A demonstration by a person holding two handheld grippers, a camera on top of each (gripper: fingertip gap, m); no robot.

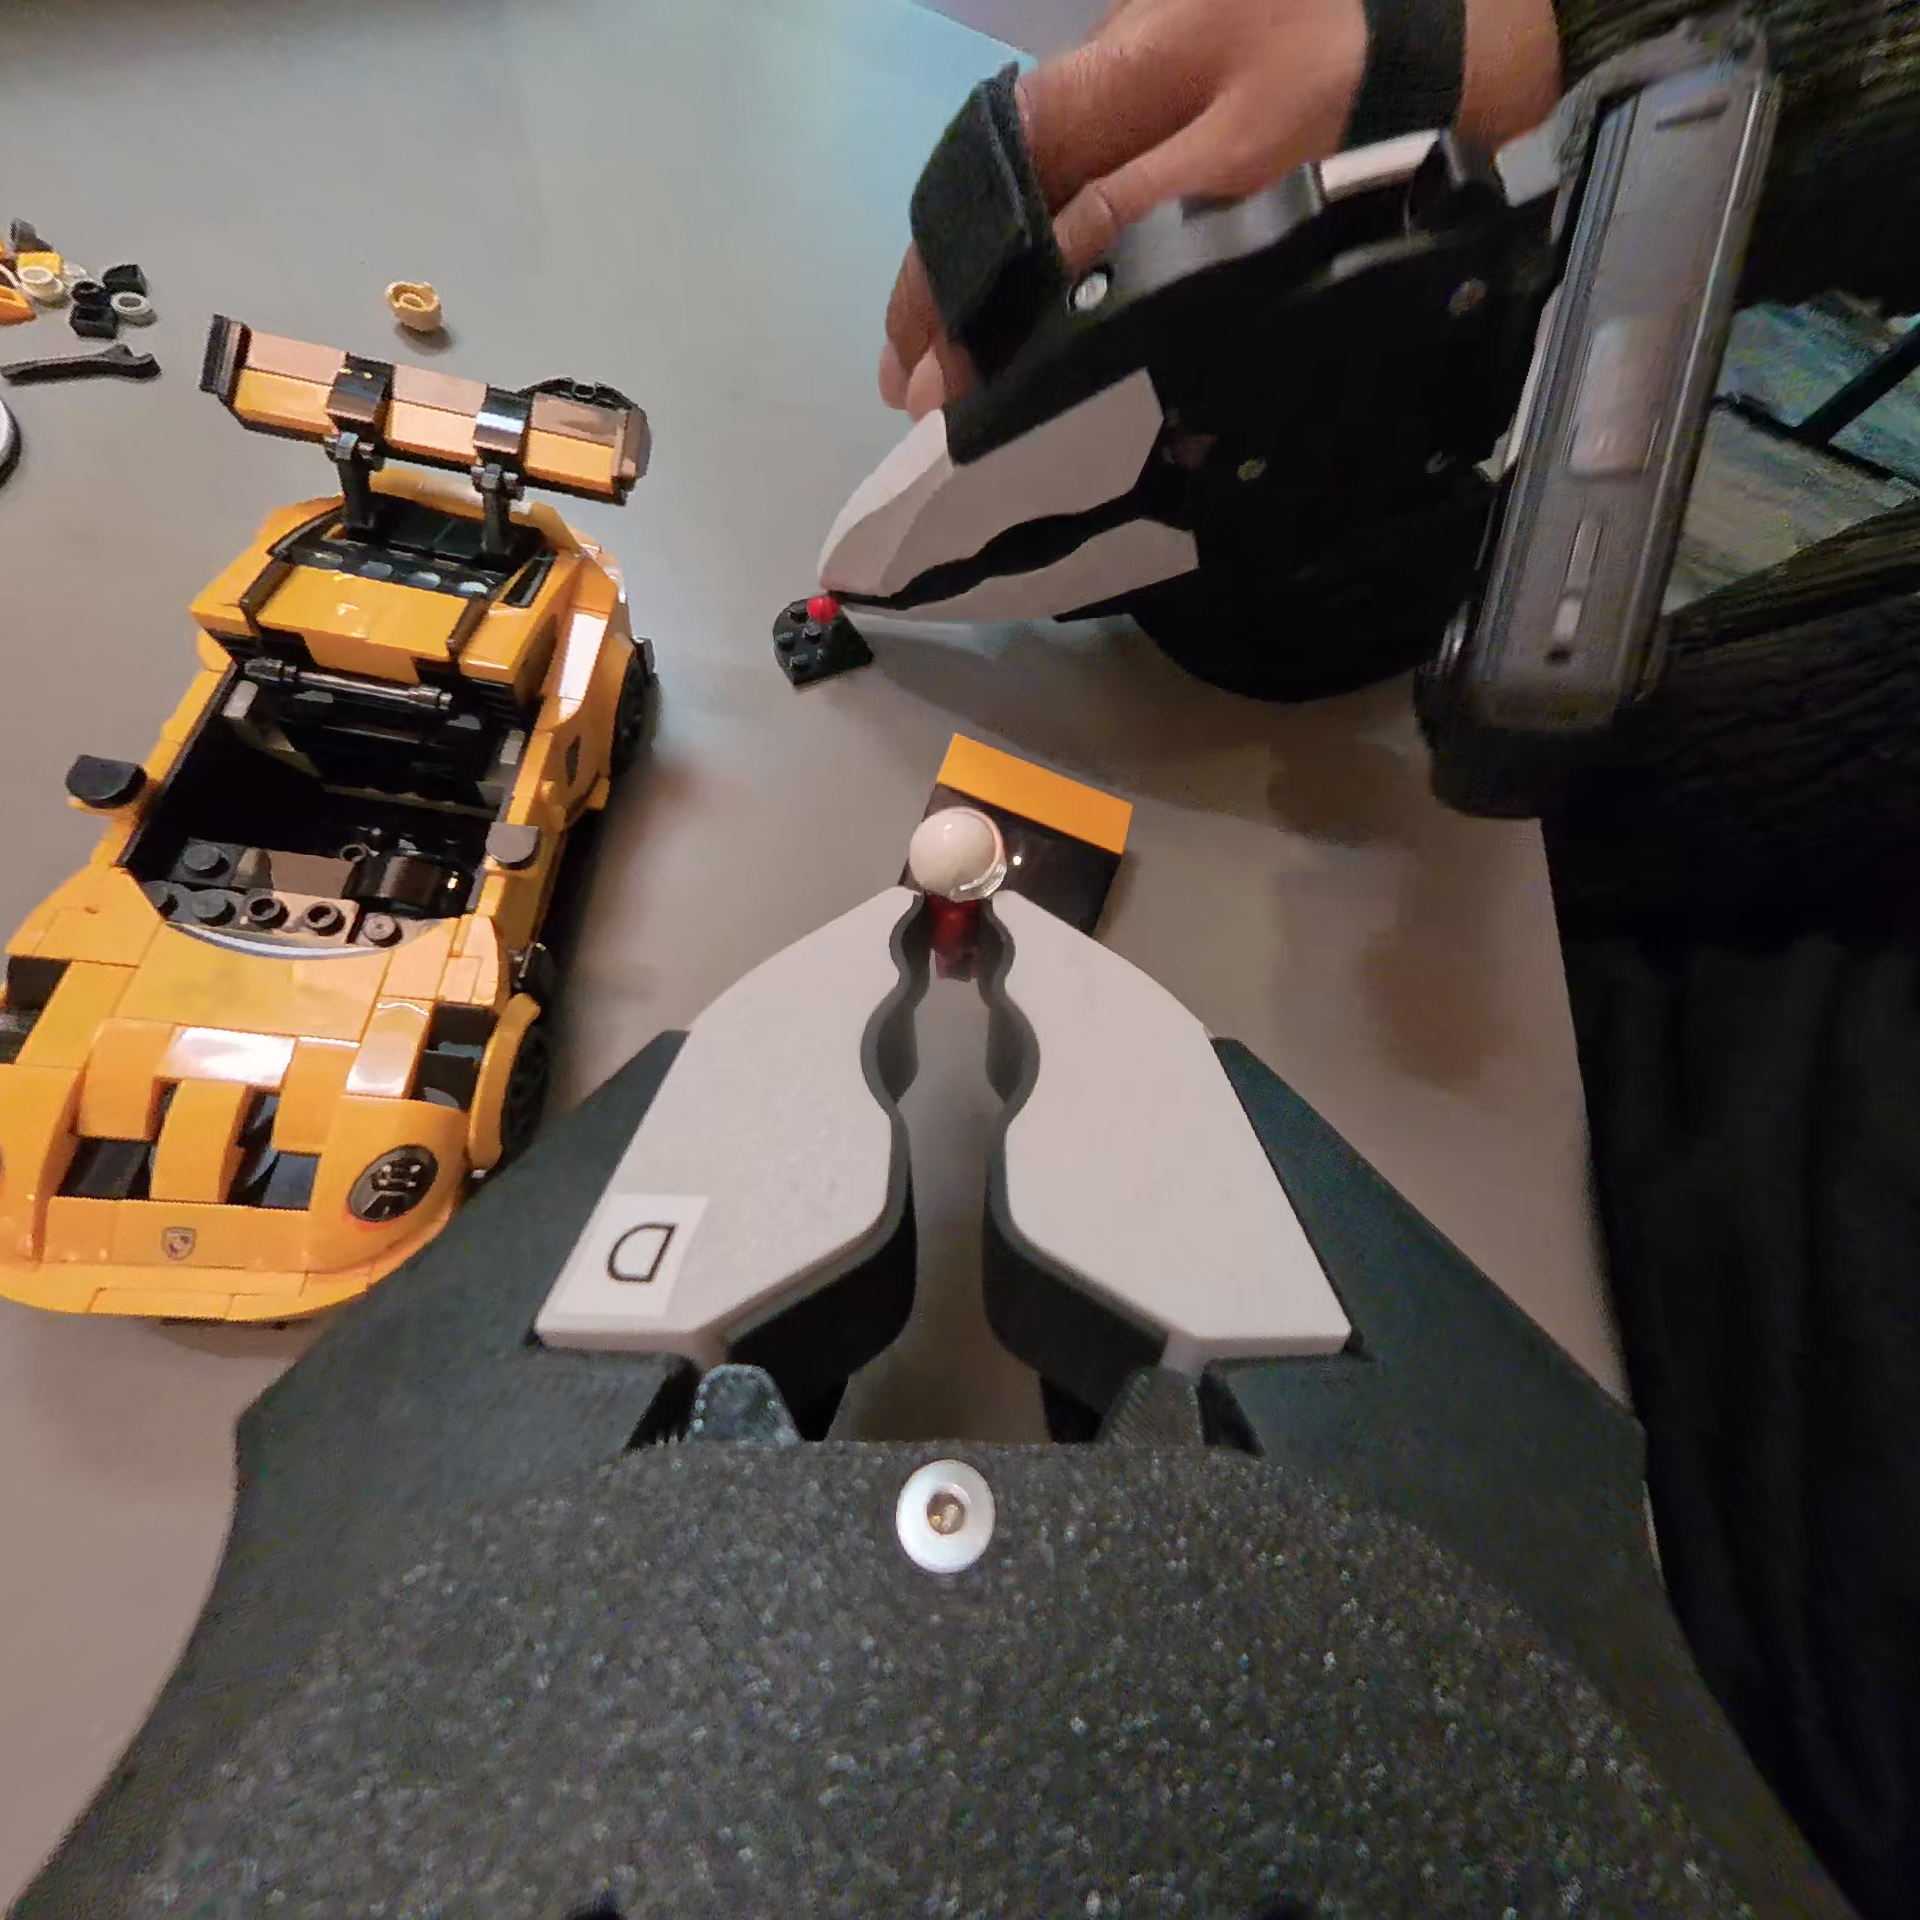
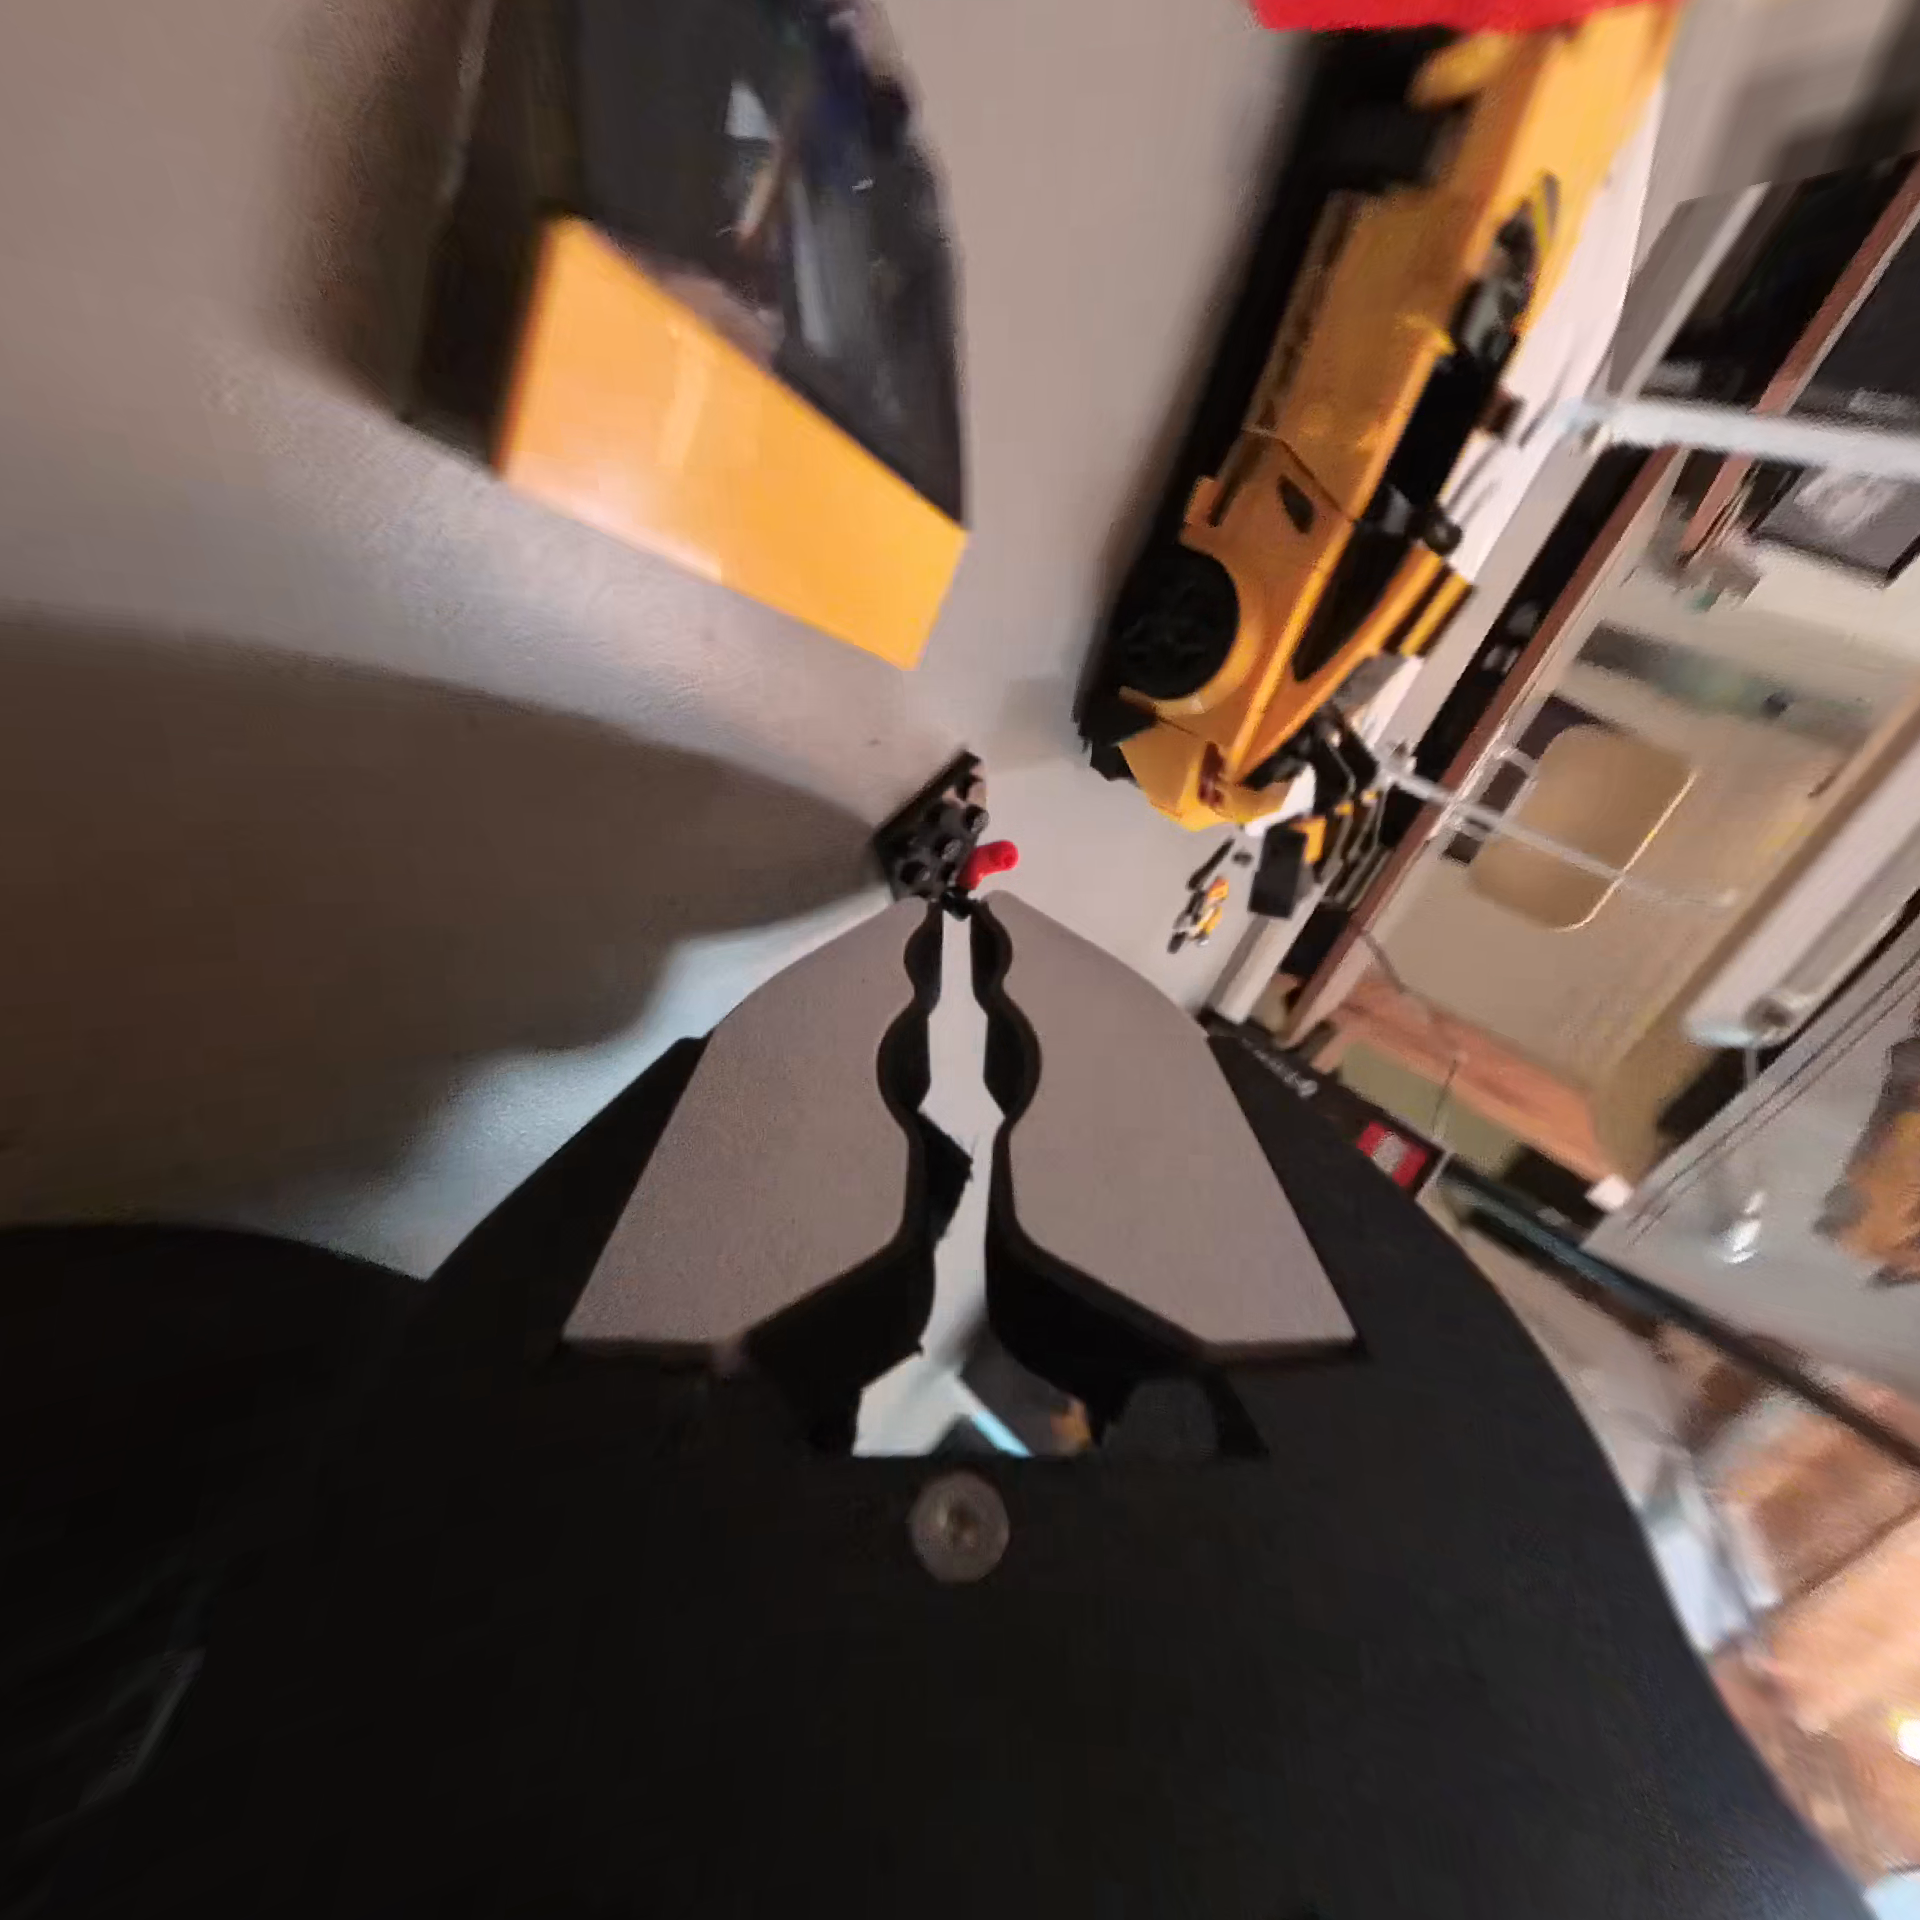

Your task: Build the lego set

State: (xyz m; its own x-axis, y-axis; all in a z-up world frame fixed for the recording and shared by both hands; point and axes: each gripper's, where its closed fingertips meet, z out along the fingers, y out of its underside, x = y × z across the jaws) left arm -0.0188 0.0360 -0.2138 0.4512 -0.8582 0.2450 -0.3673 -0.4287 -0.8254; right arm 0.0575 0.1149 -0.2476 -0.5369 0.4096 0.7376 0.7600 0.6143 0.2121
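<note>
Left gripper (image 1: 954, 928), frame centre, clenched on a white-helmeted minifigure (image 1: 954, 868). Right gripper (image 2: 958, 906) pinches a black-and-red piece (image 2: 971, 878) on a small black plate (image 2: 932, 828). Yellow car (image 1: 301, 831) at left.

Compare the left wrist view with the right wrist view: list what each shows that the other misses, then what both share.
Only the left wrist view shows the minifigure with its white helmet, pinched at the left gripper tips, and the person's hand on the right gripper.

Only the right wrist view shows blurred room furniture beyond the table's edge.

Both show the yellow car, the orange-and-black roof panel, and the small black plate with a red piece at the right gripper's tips.
</note>
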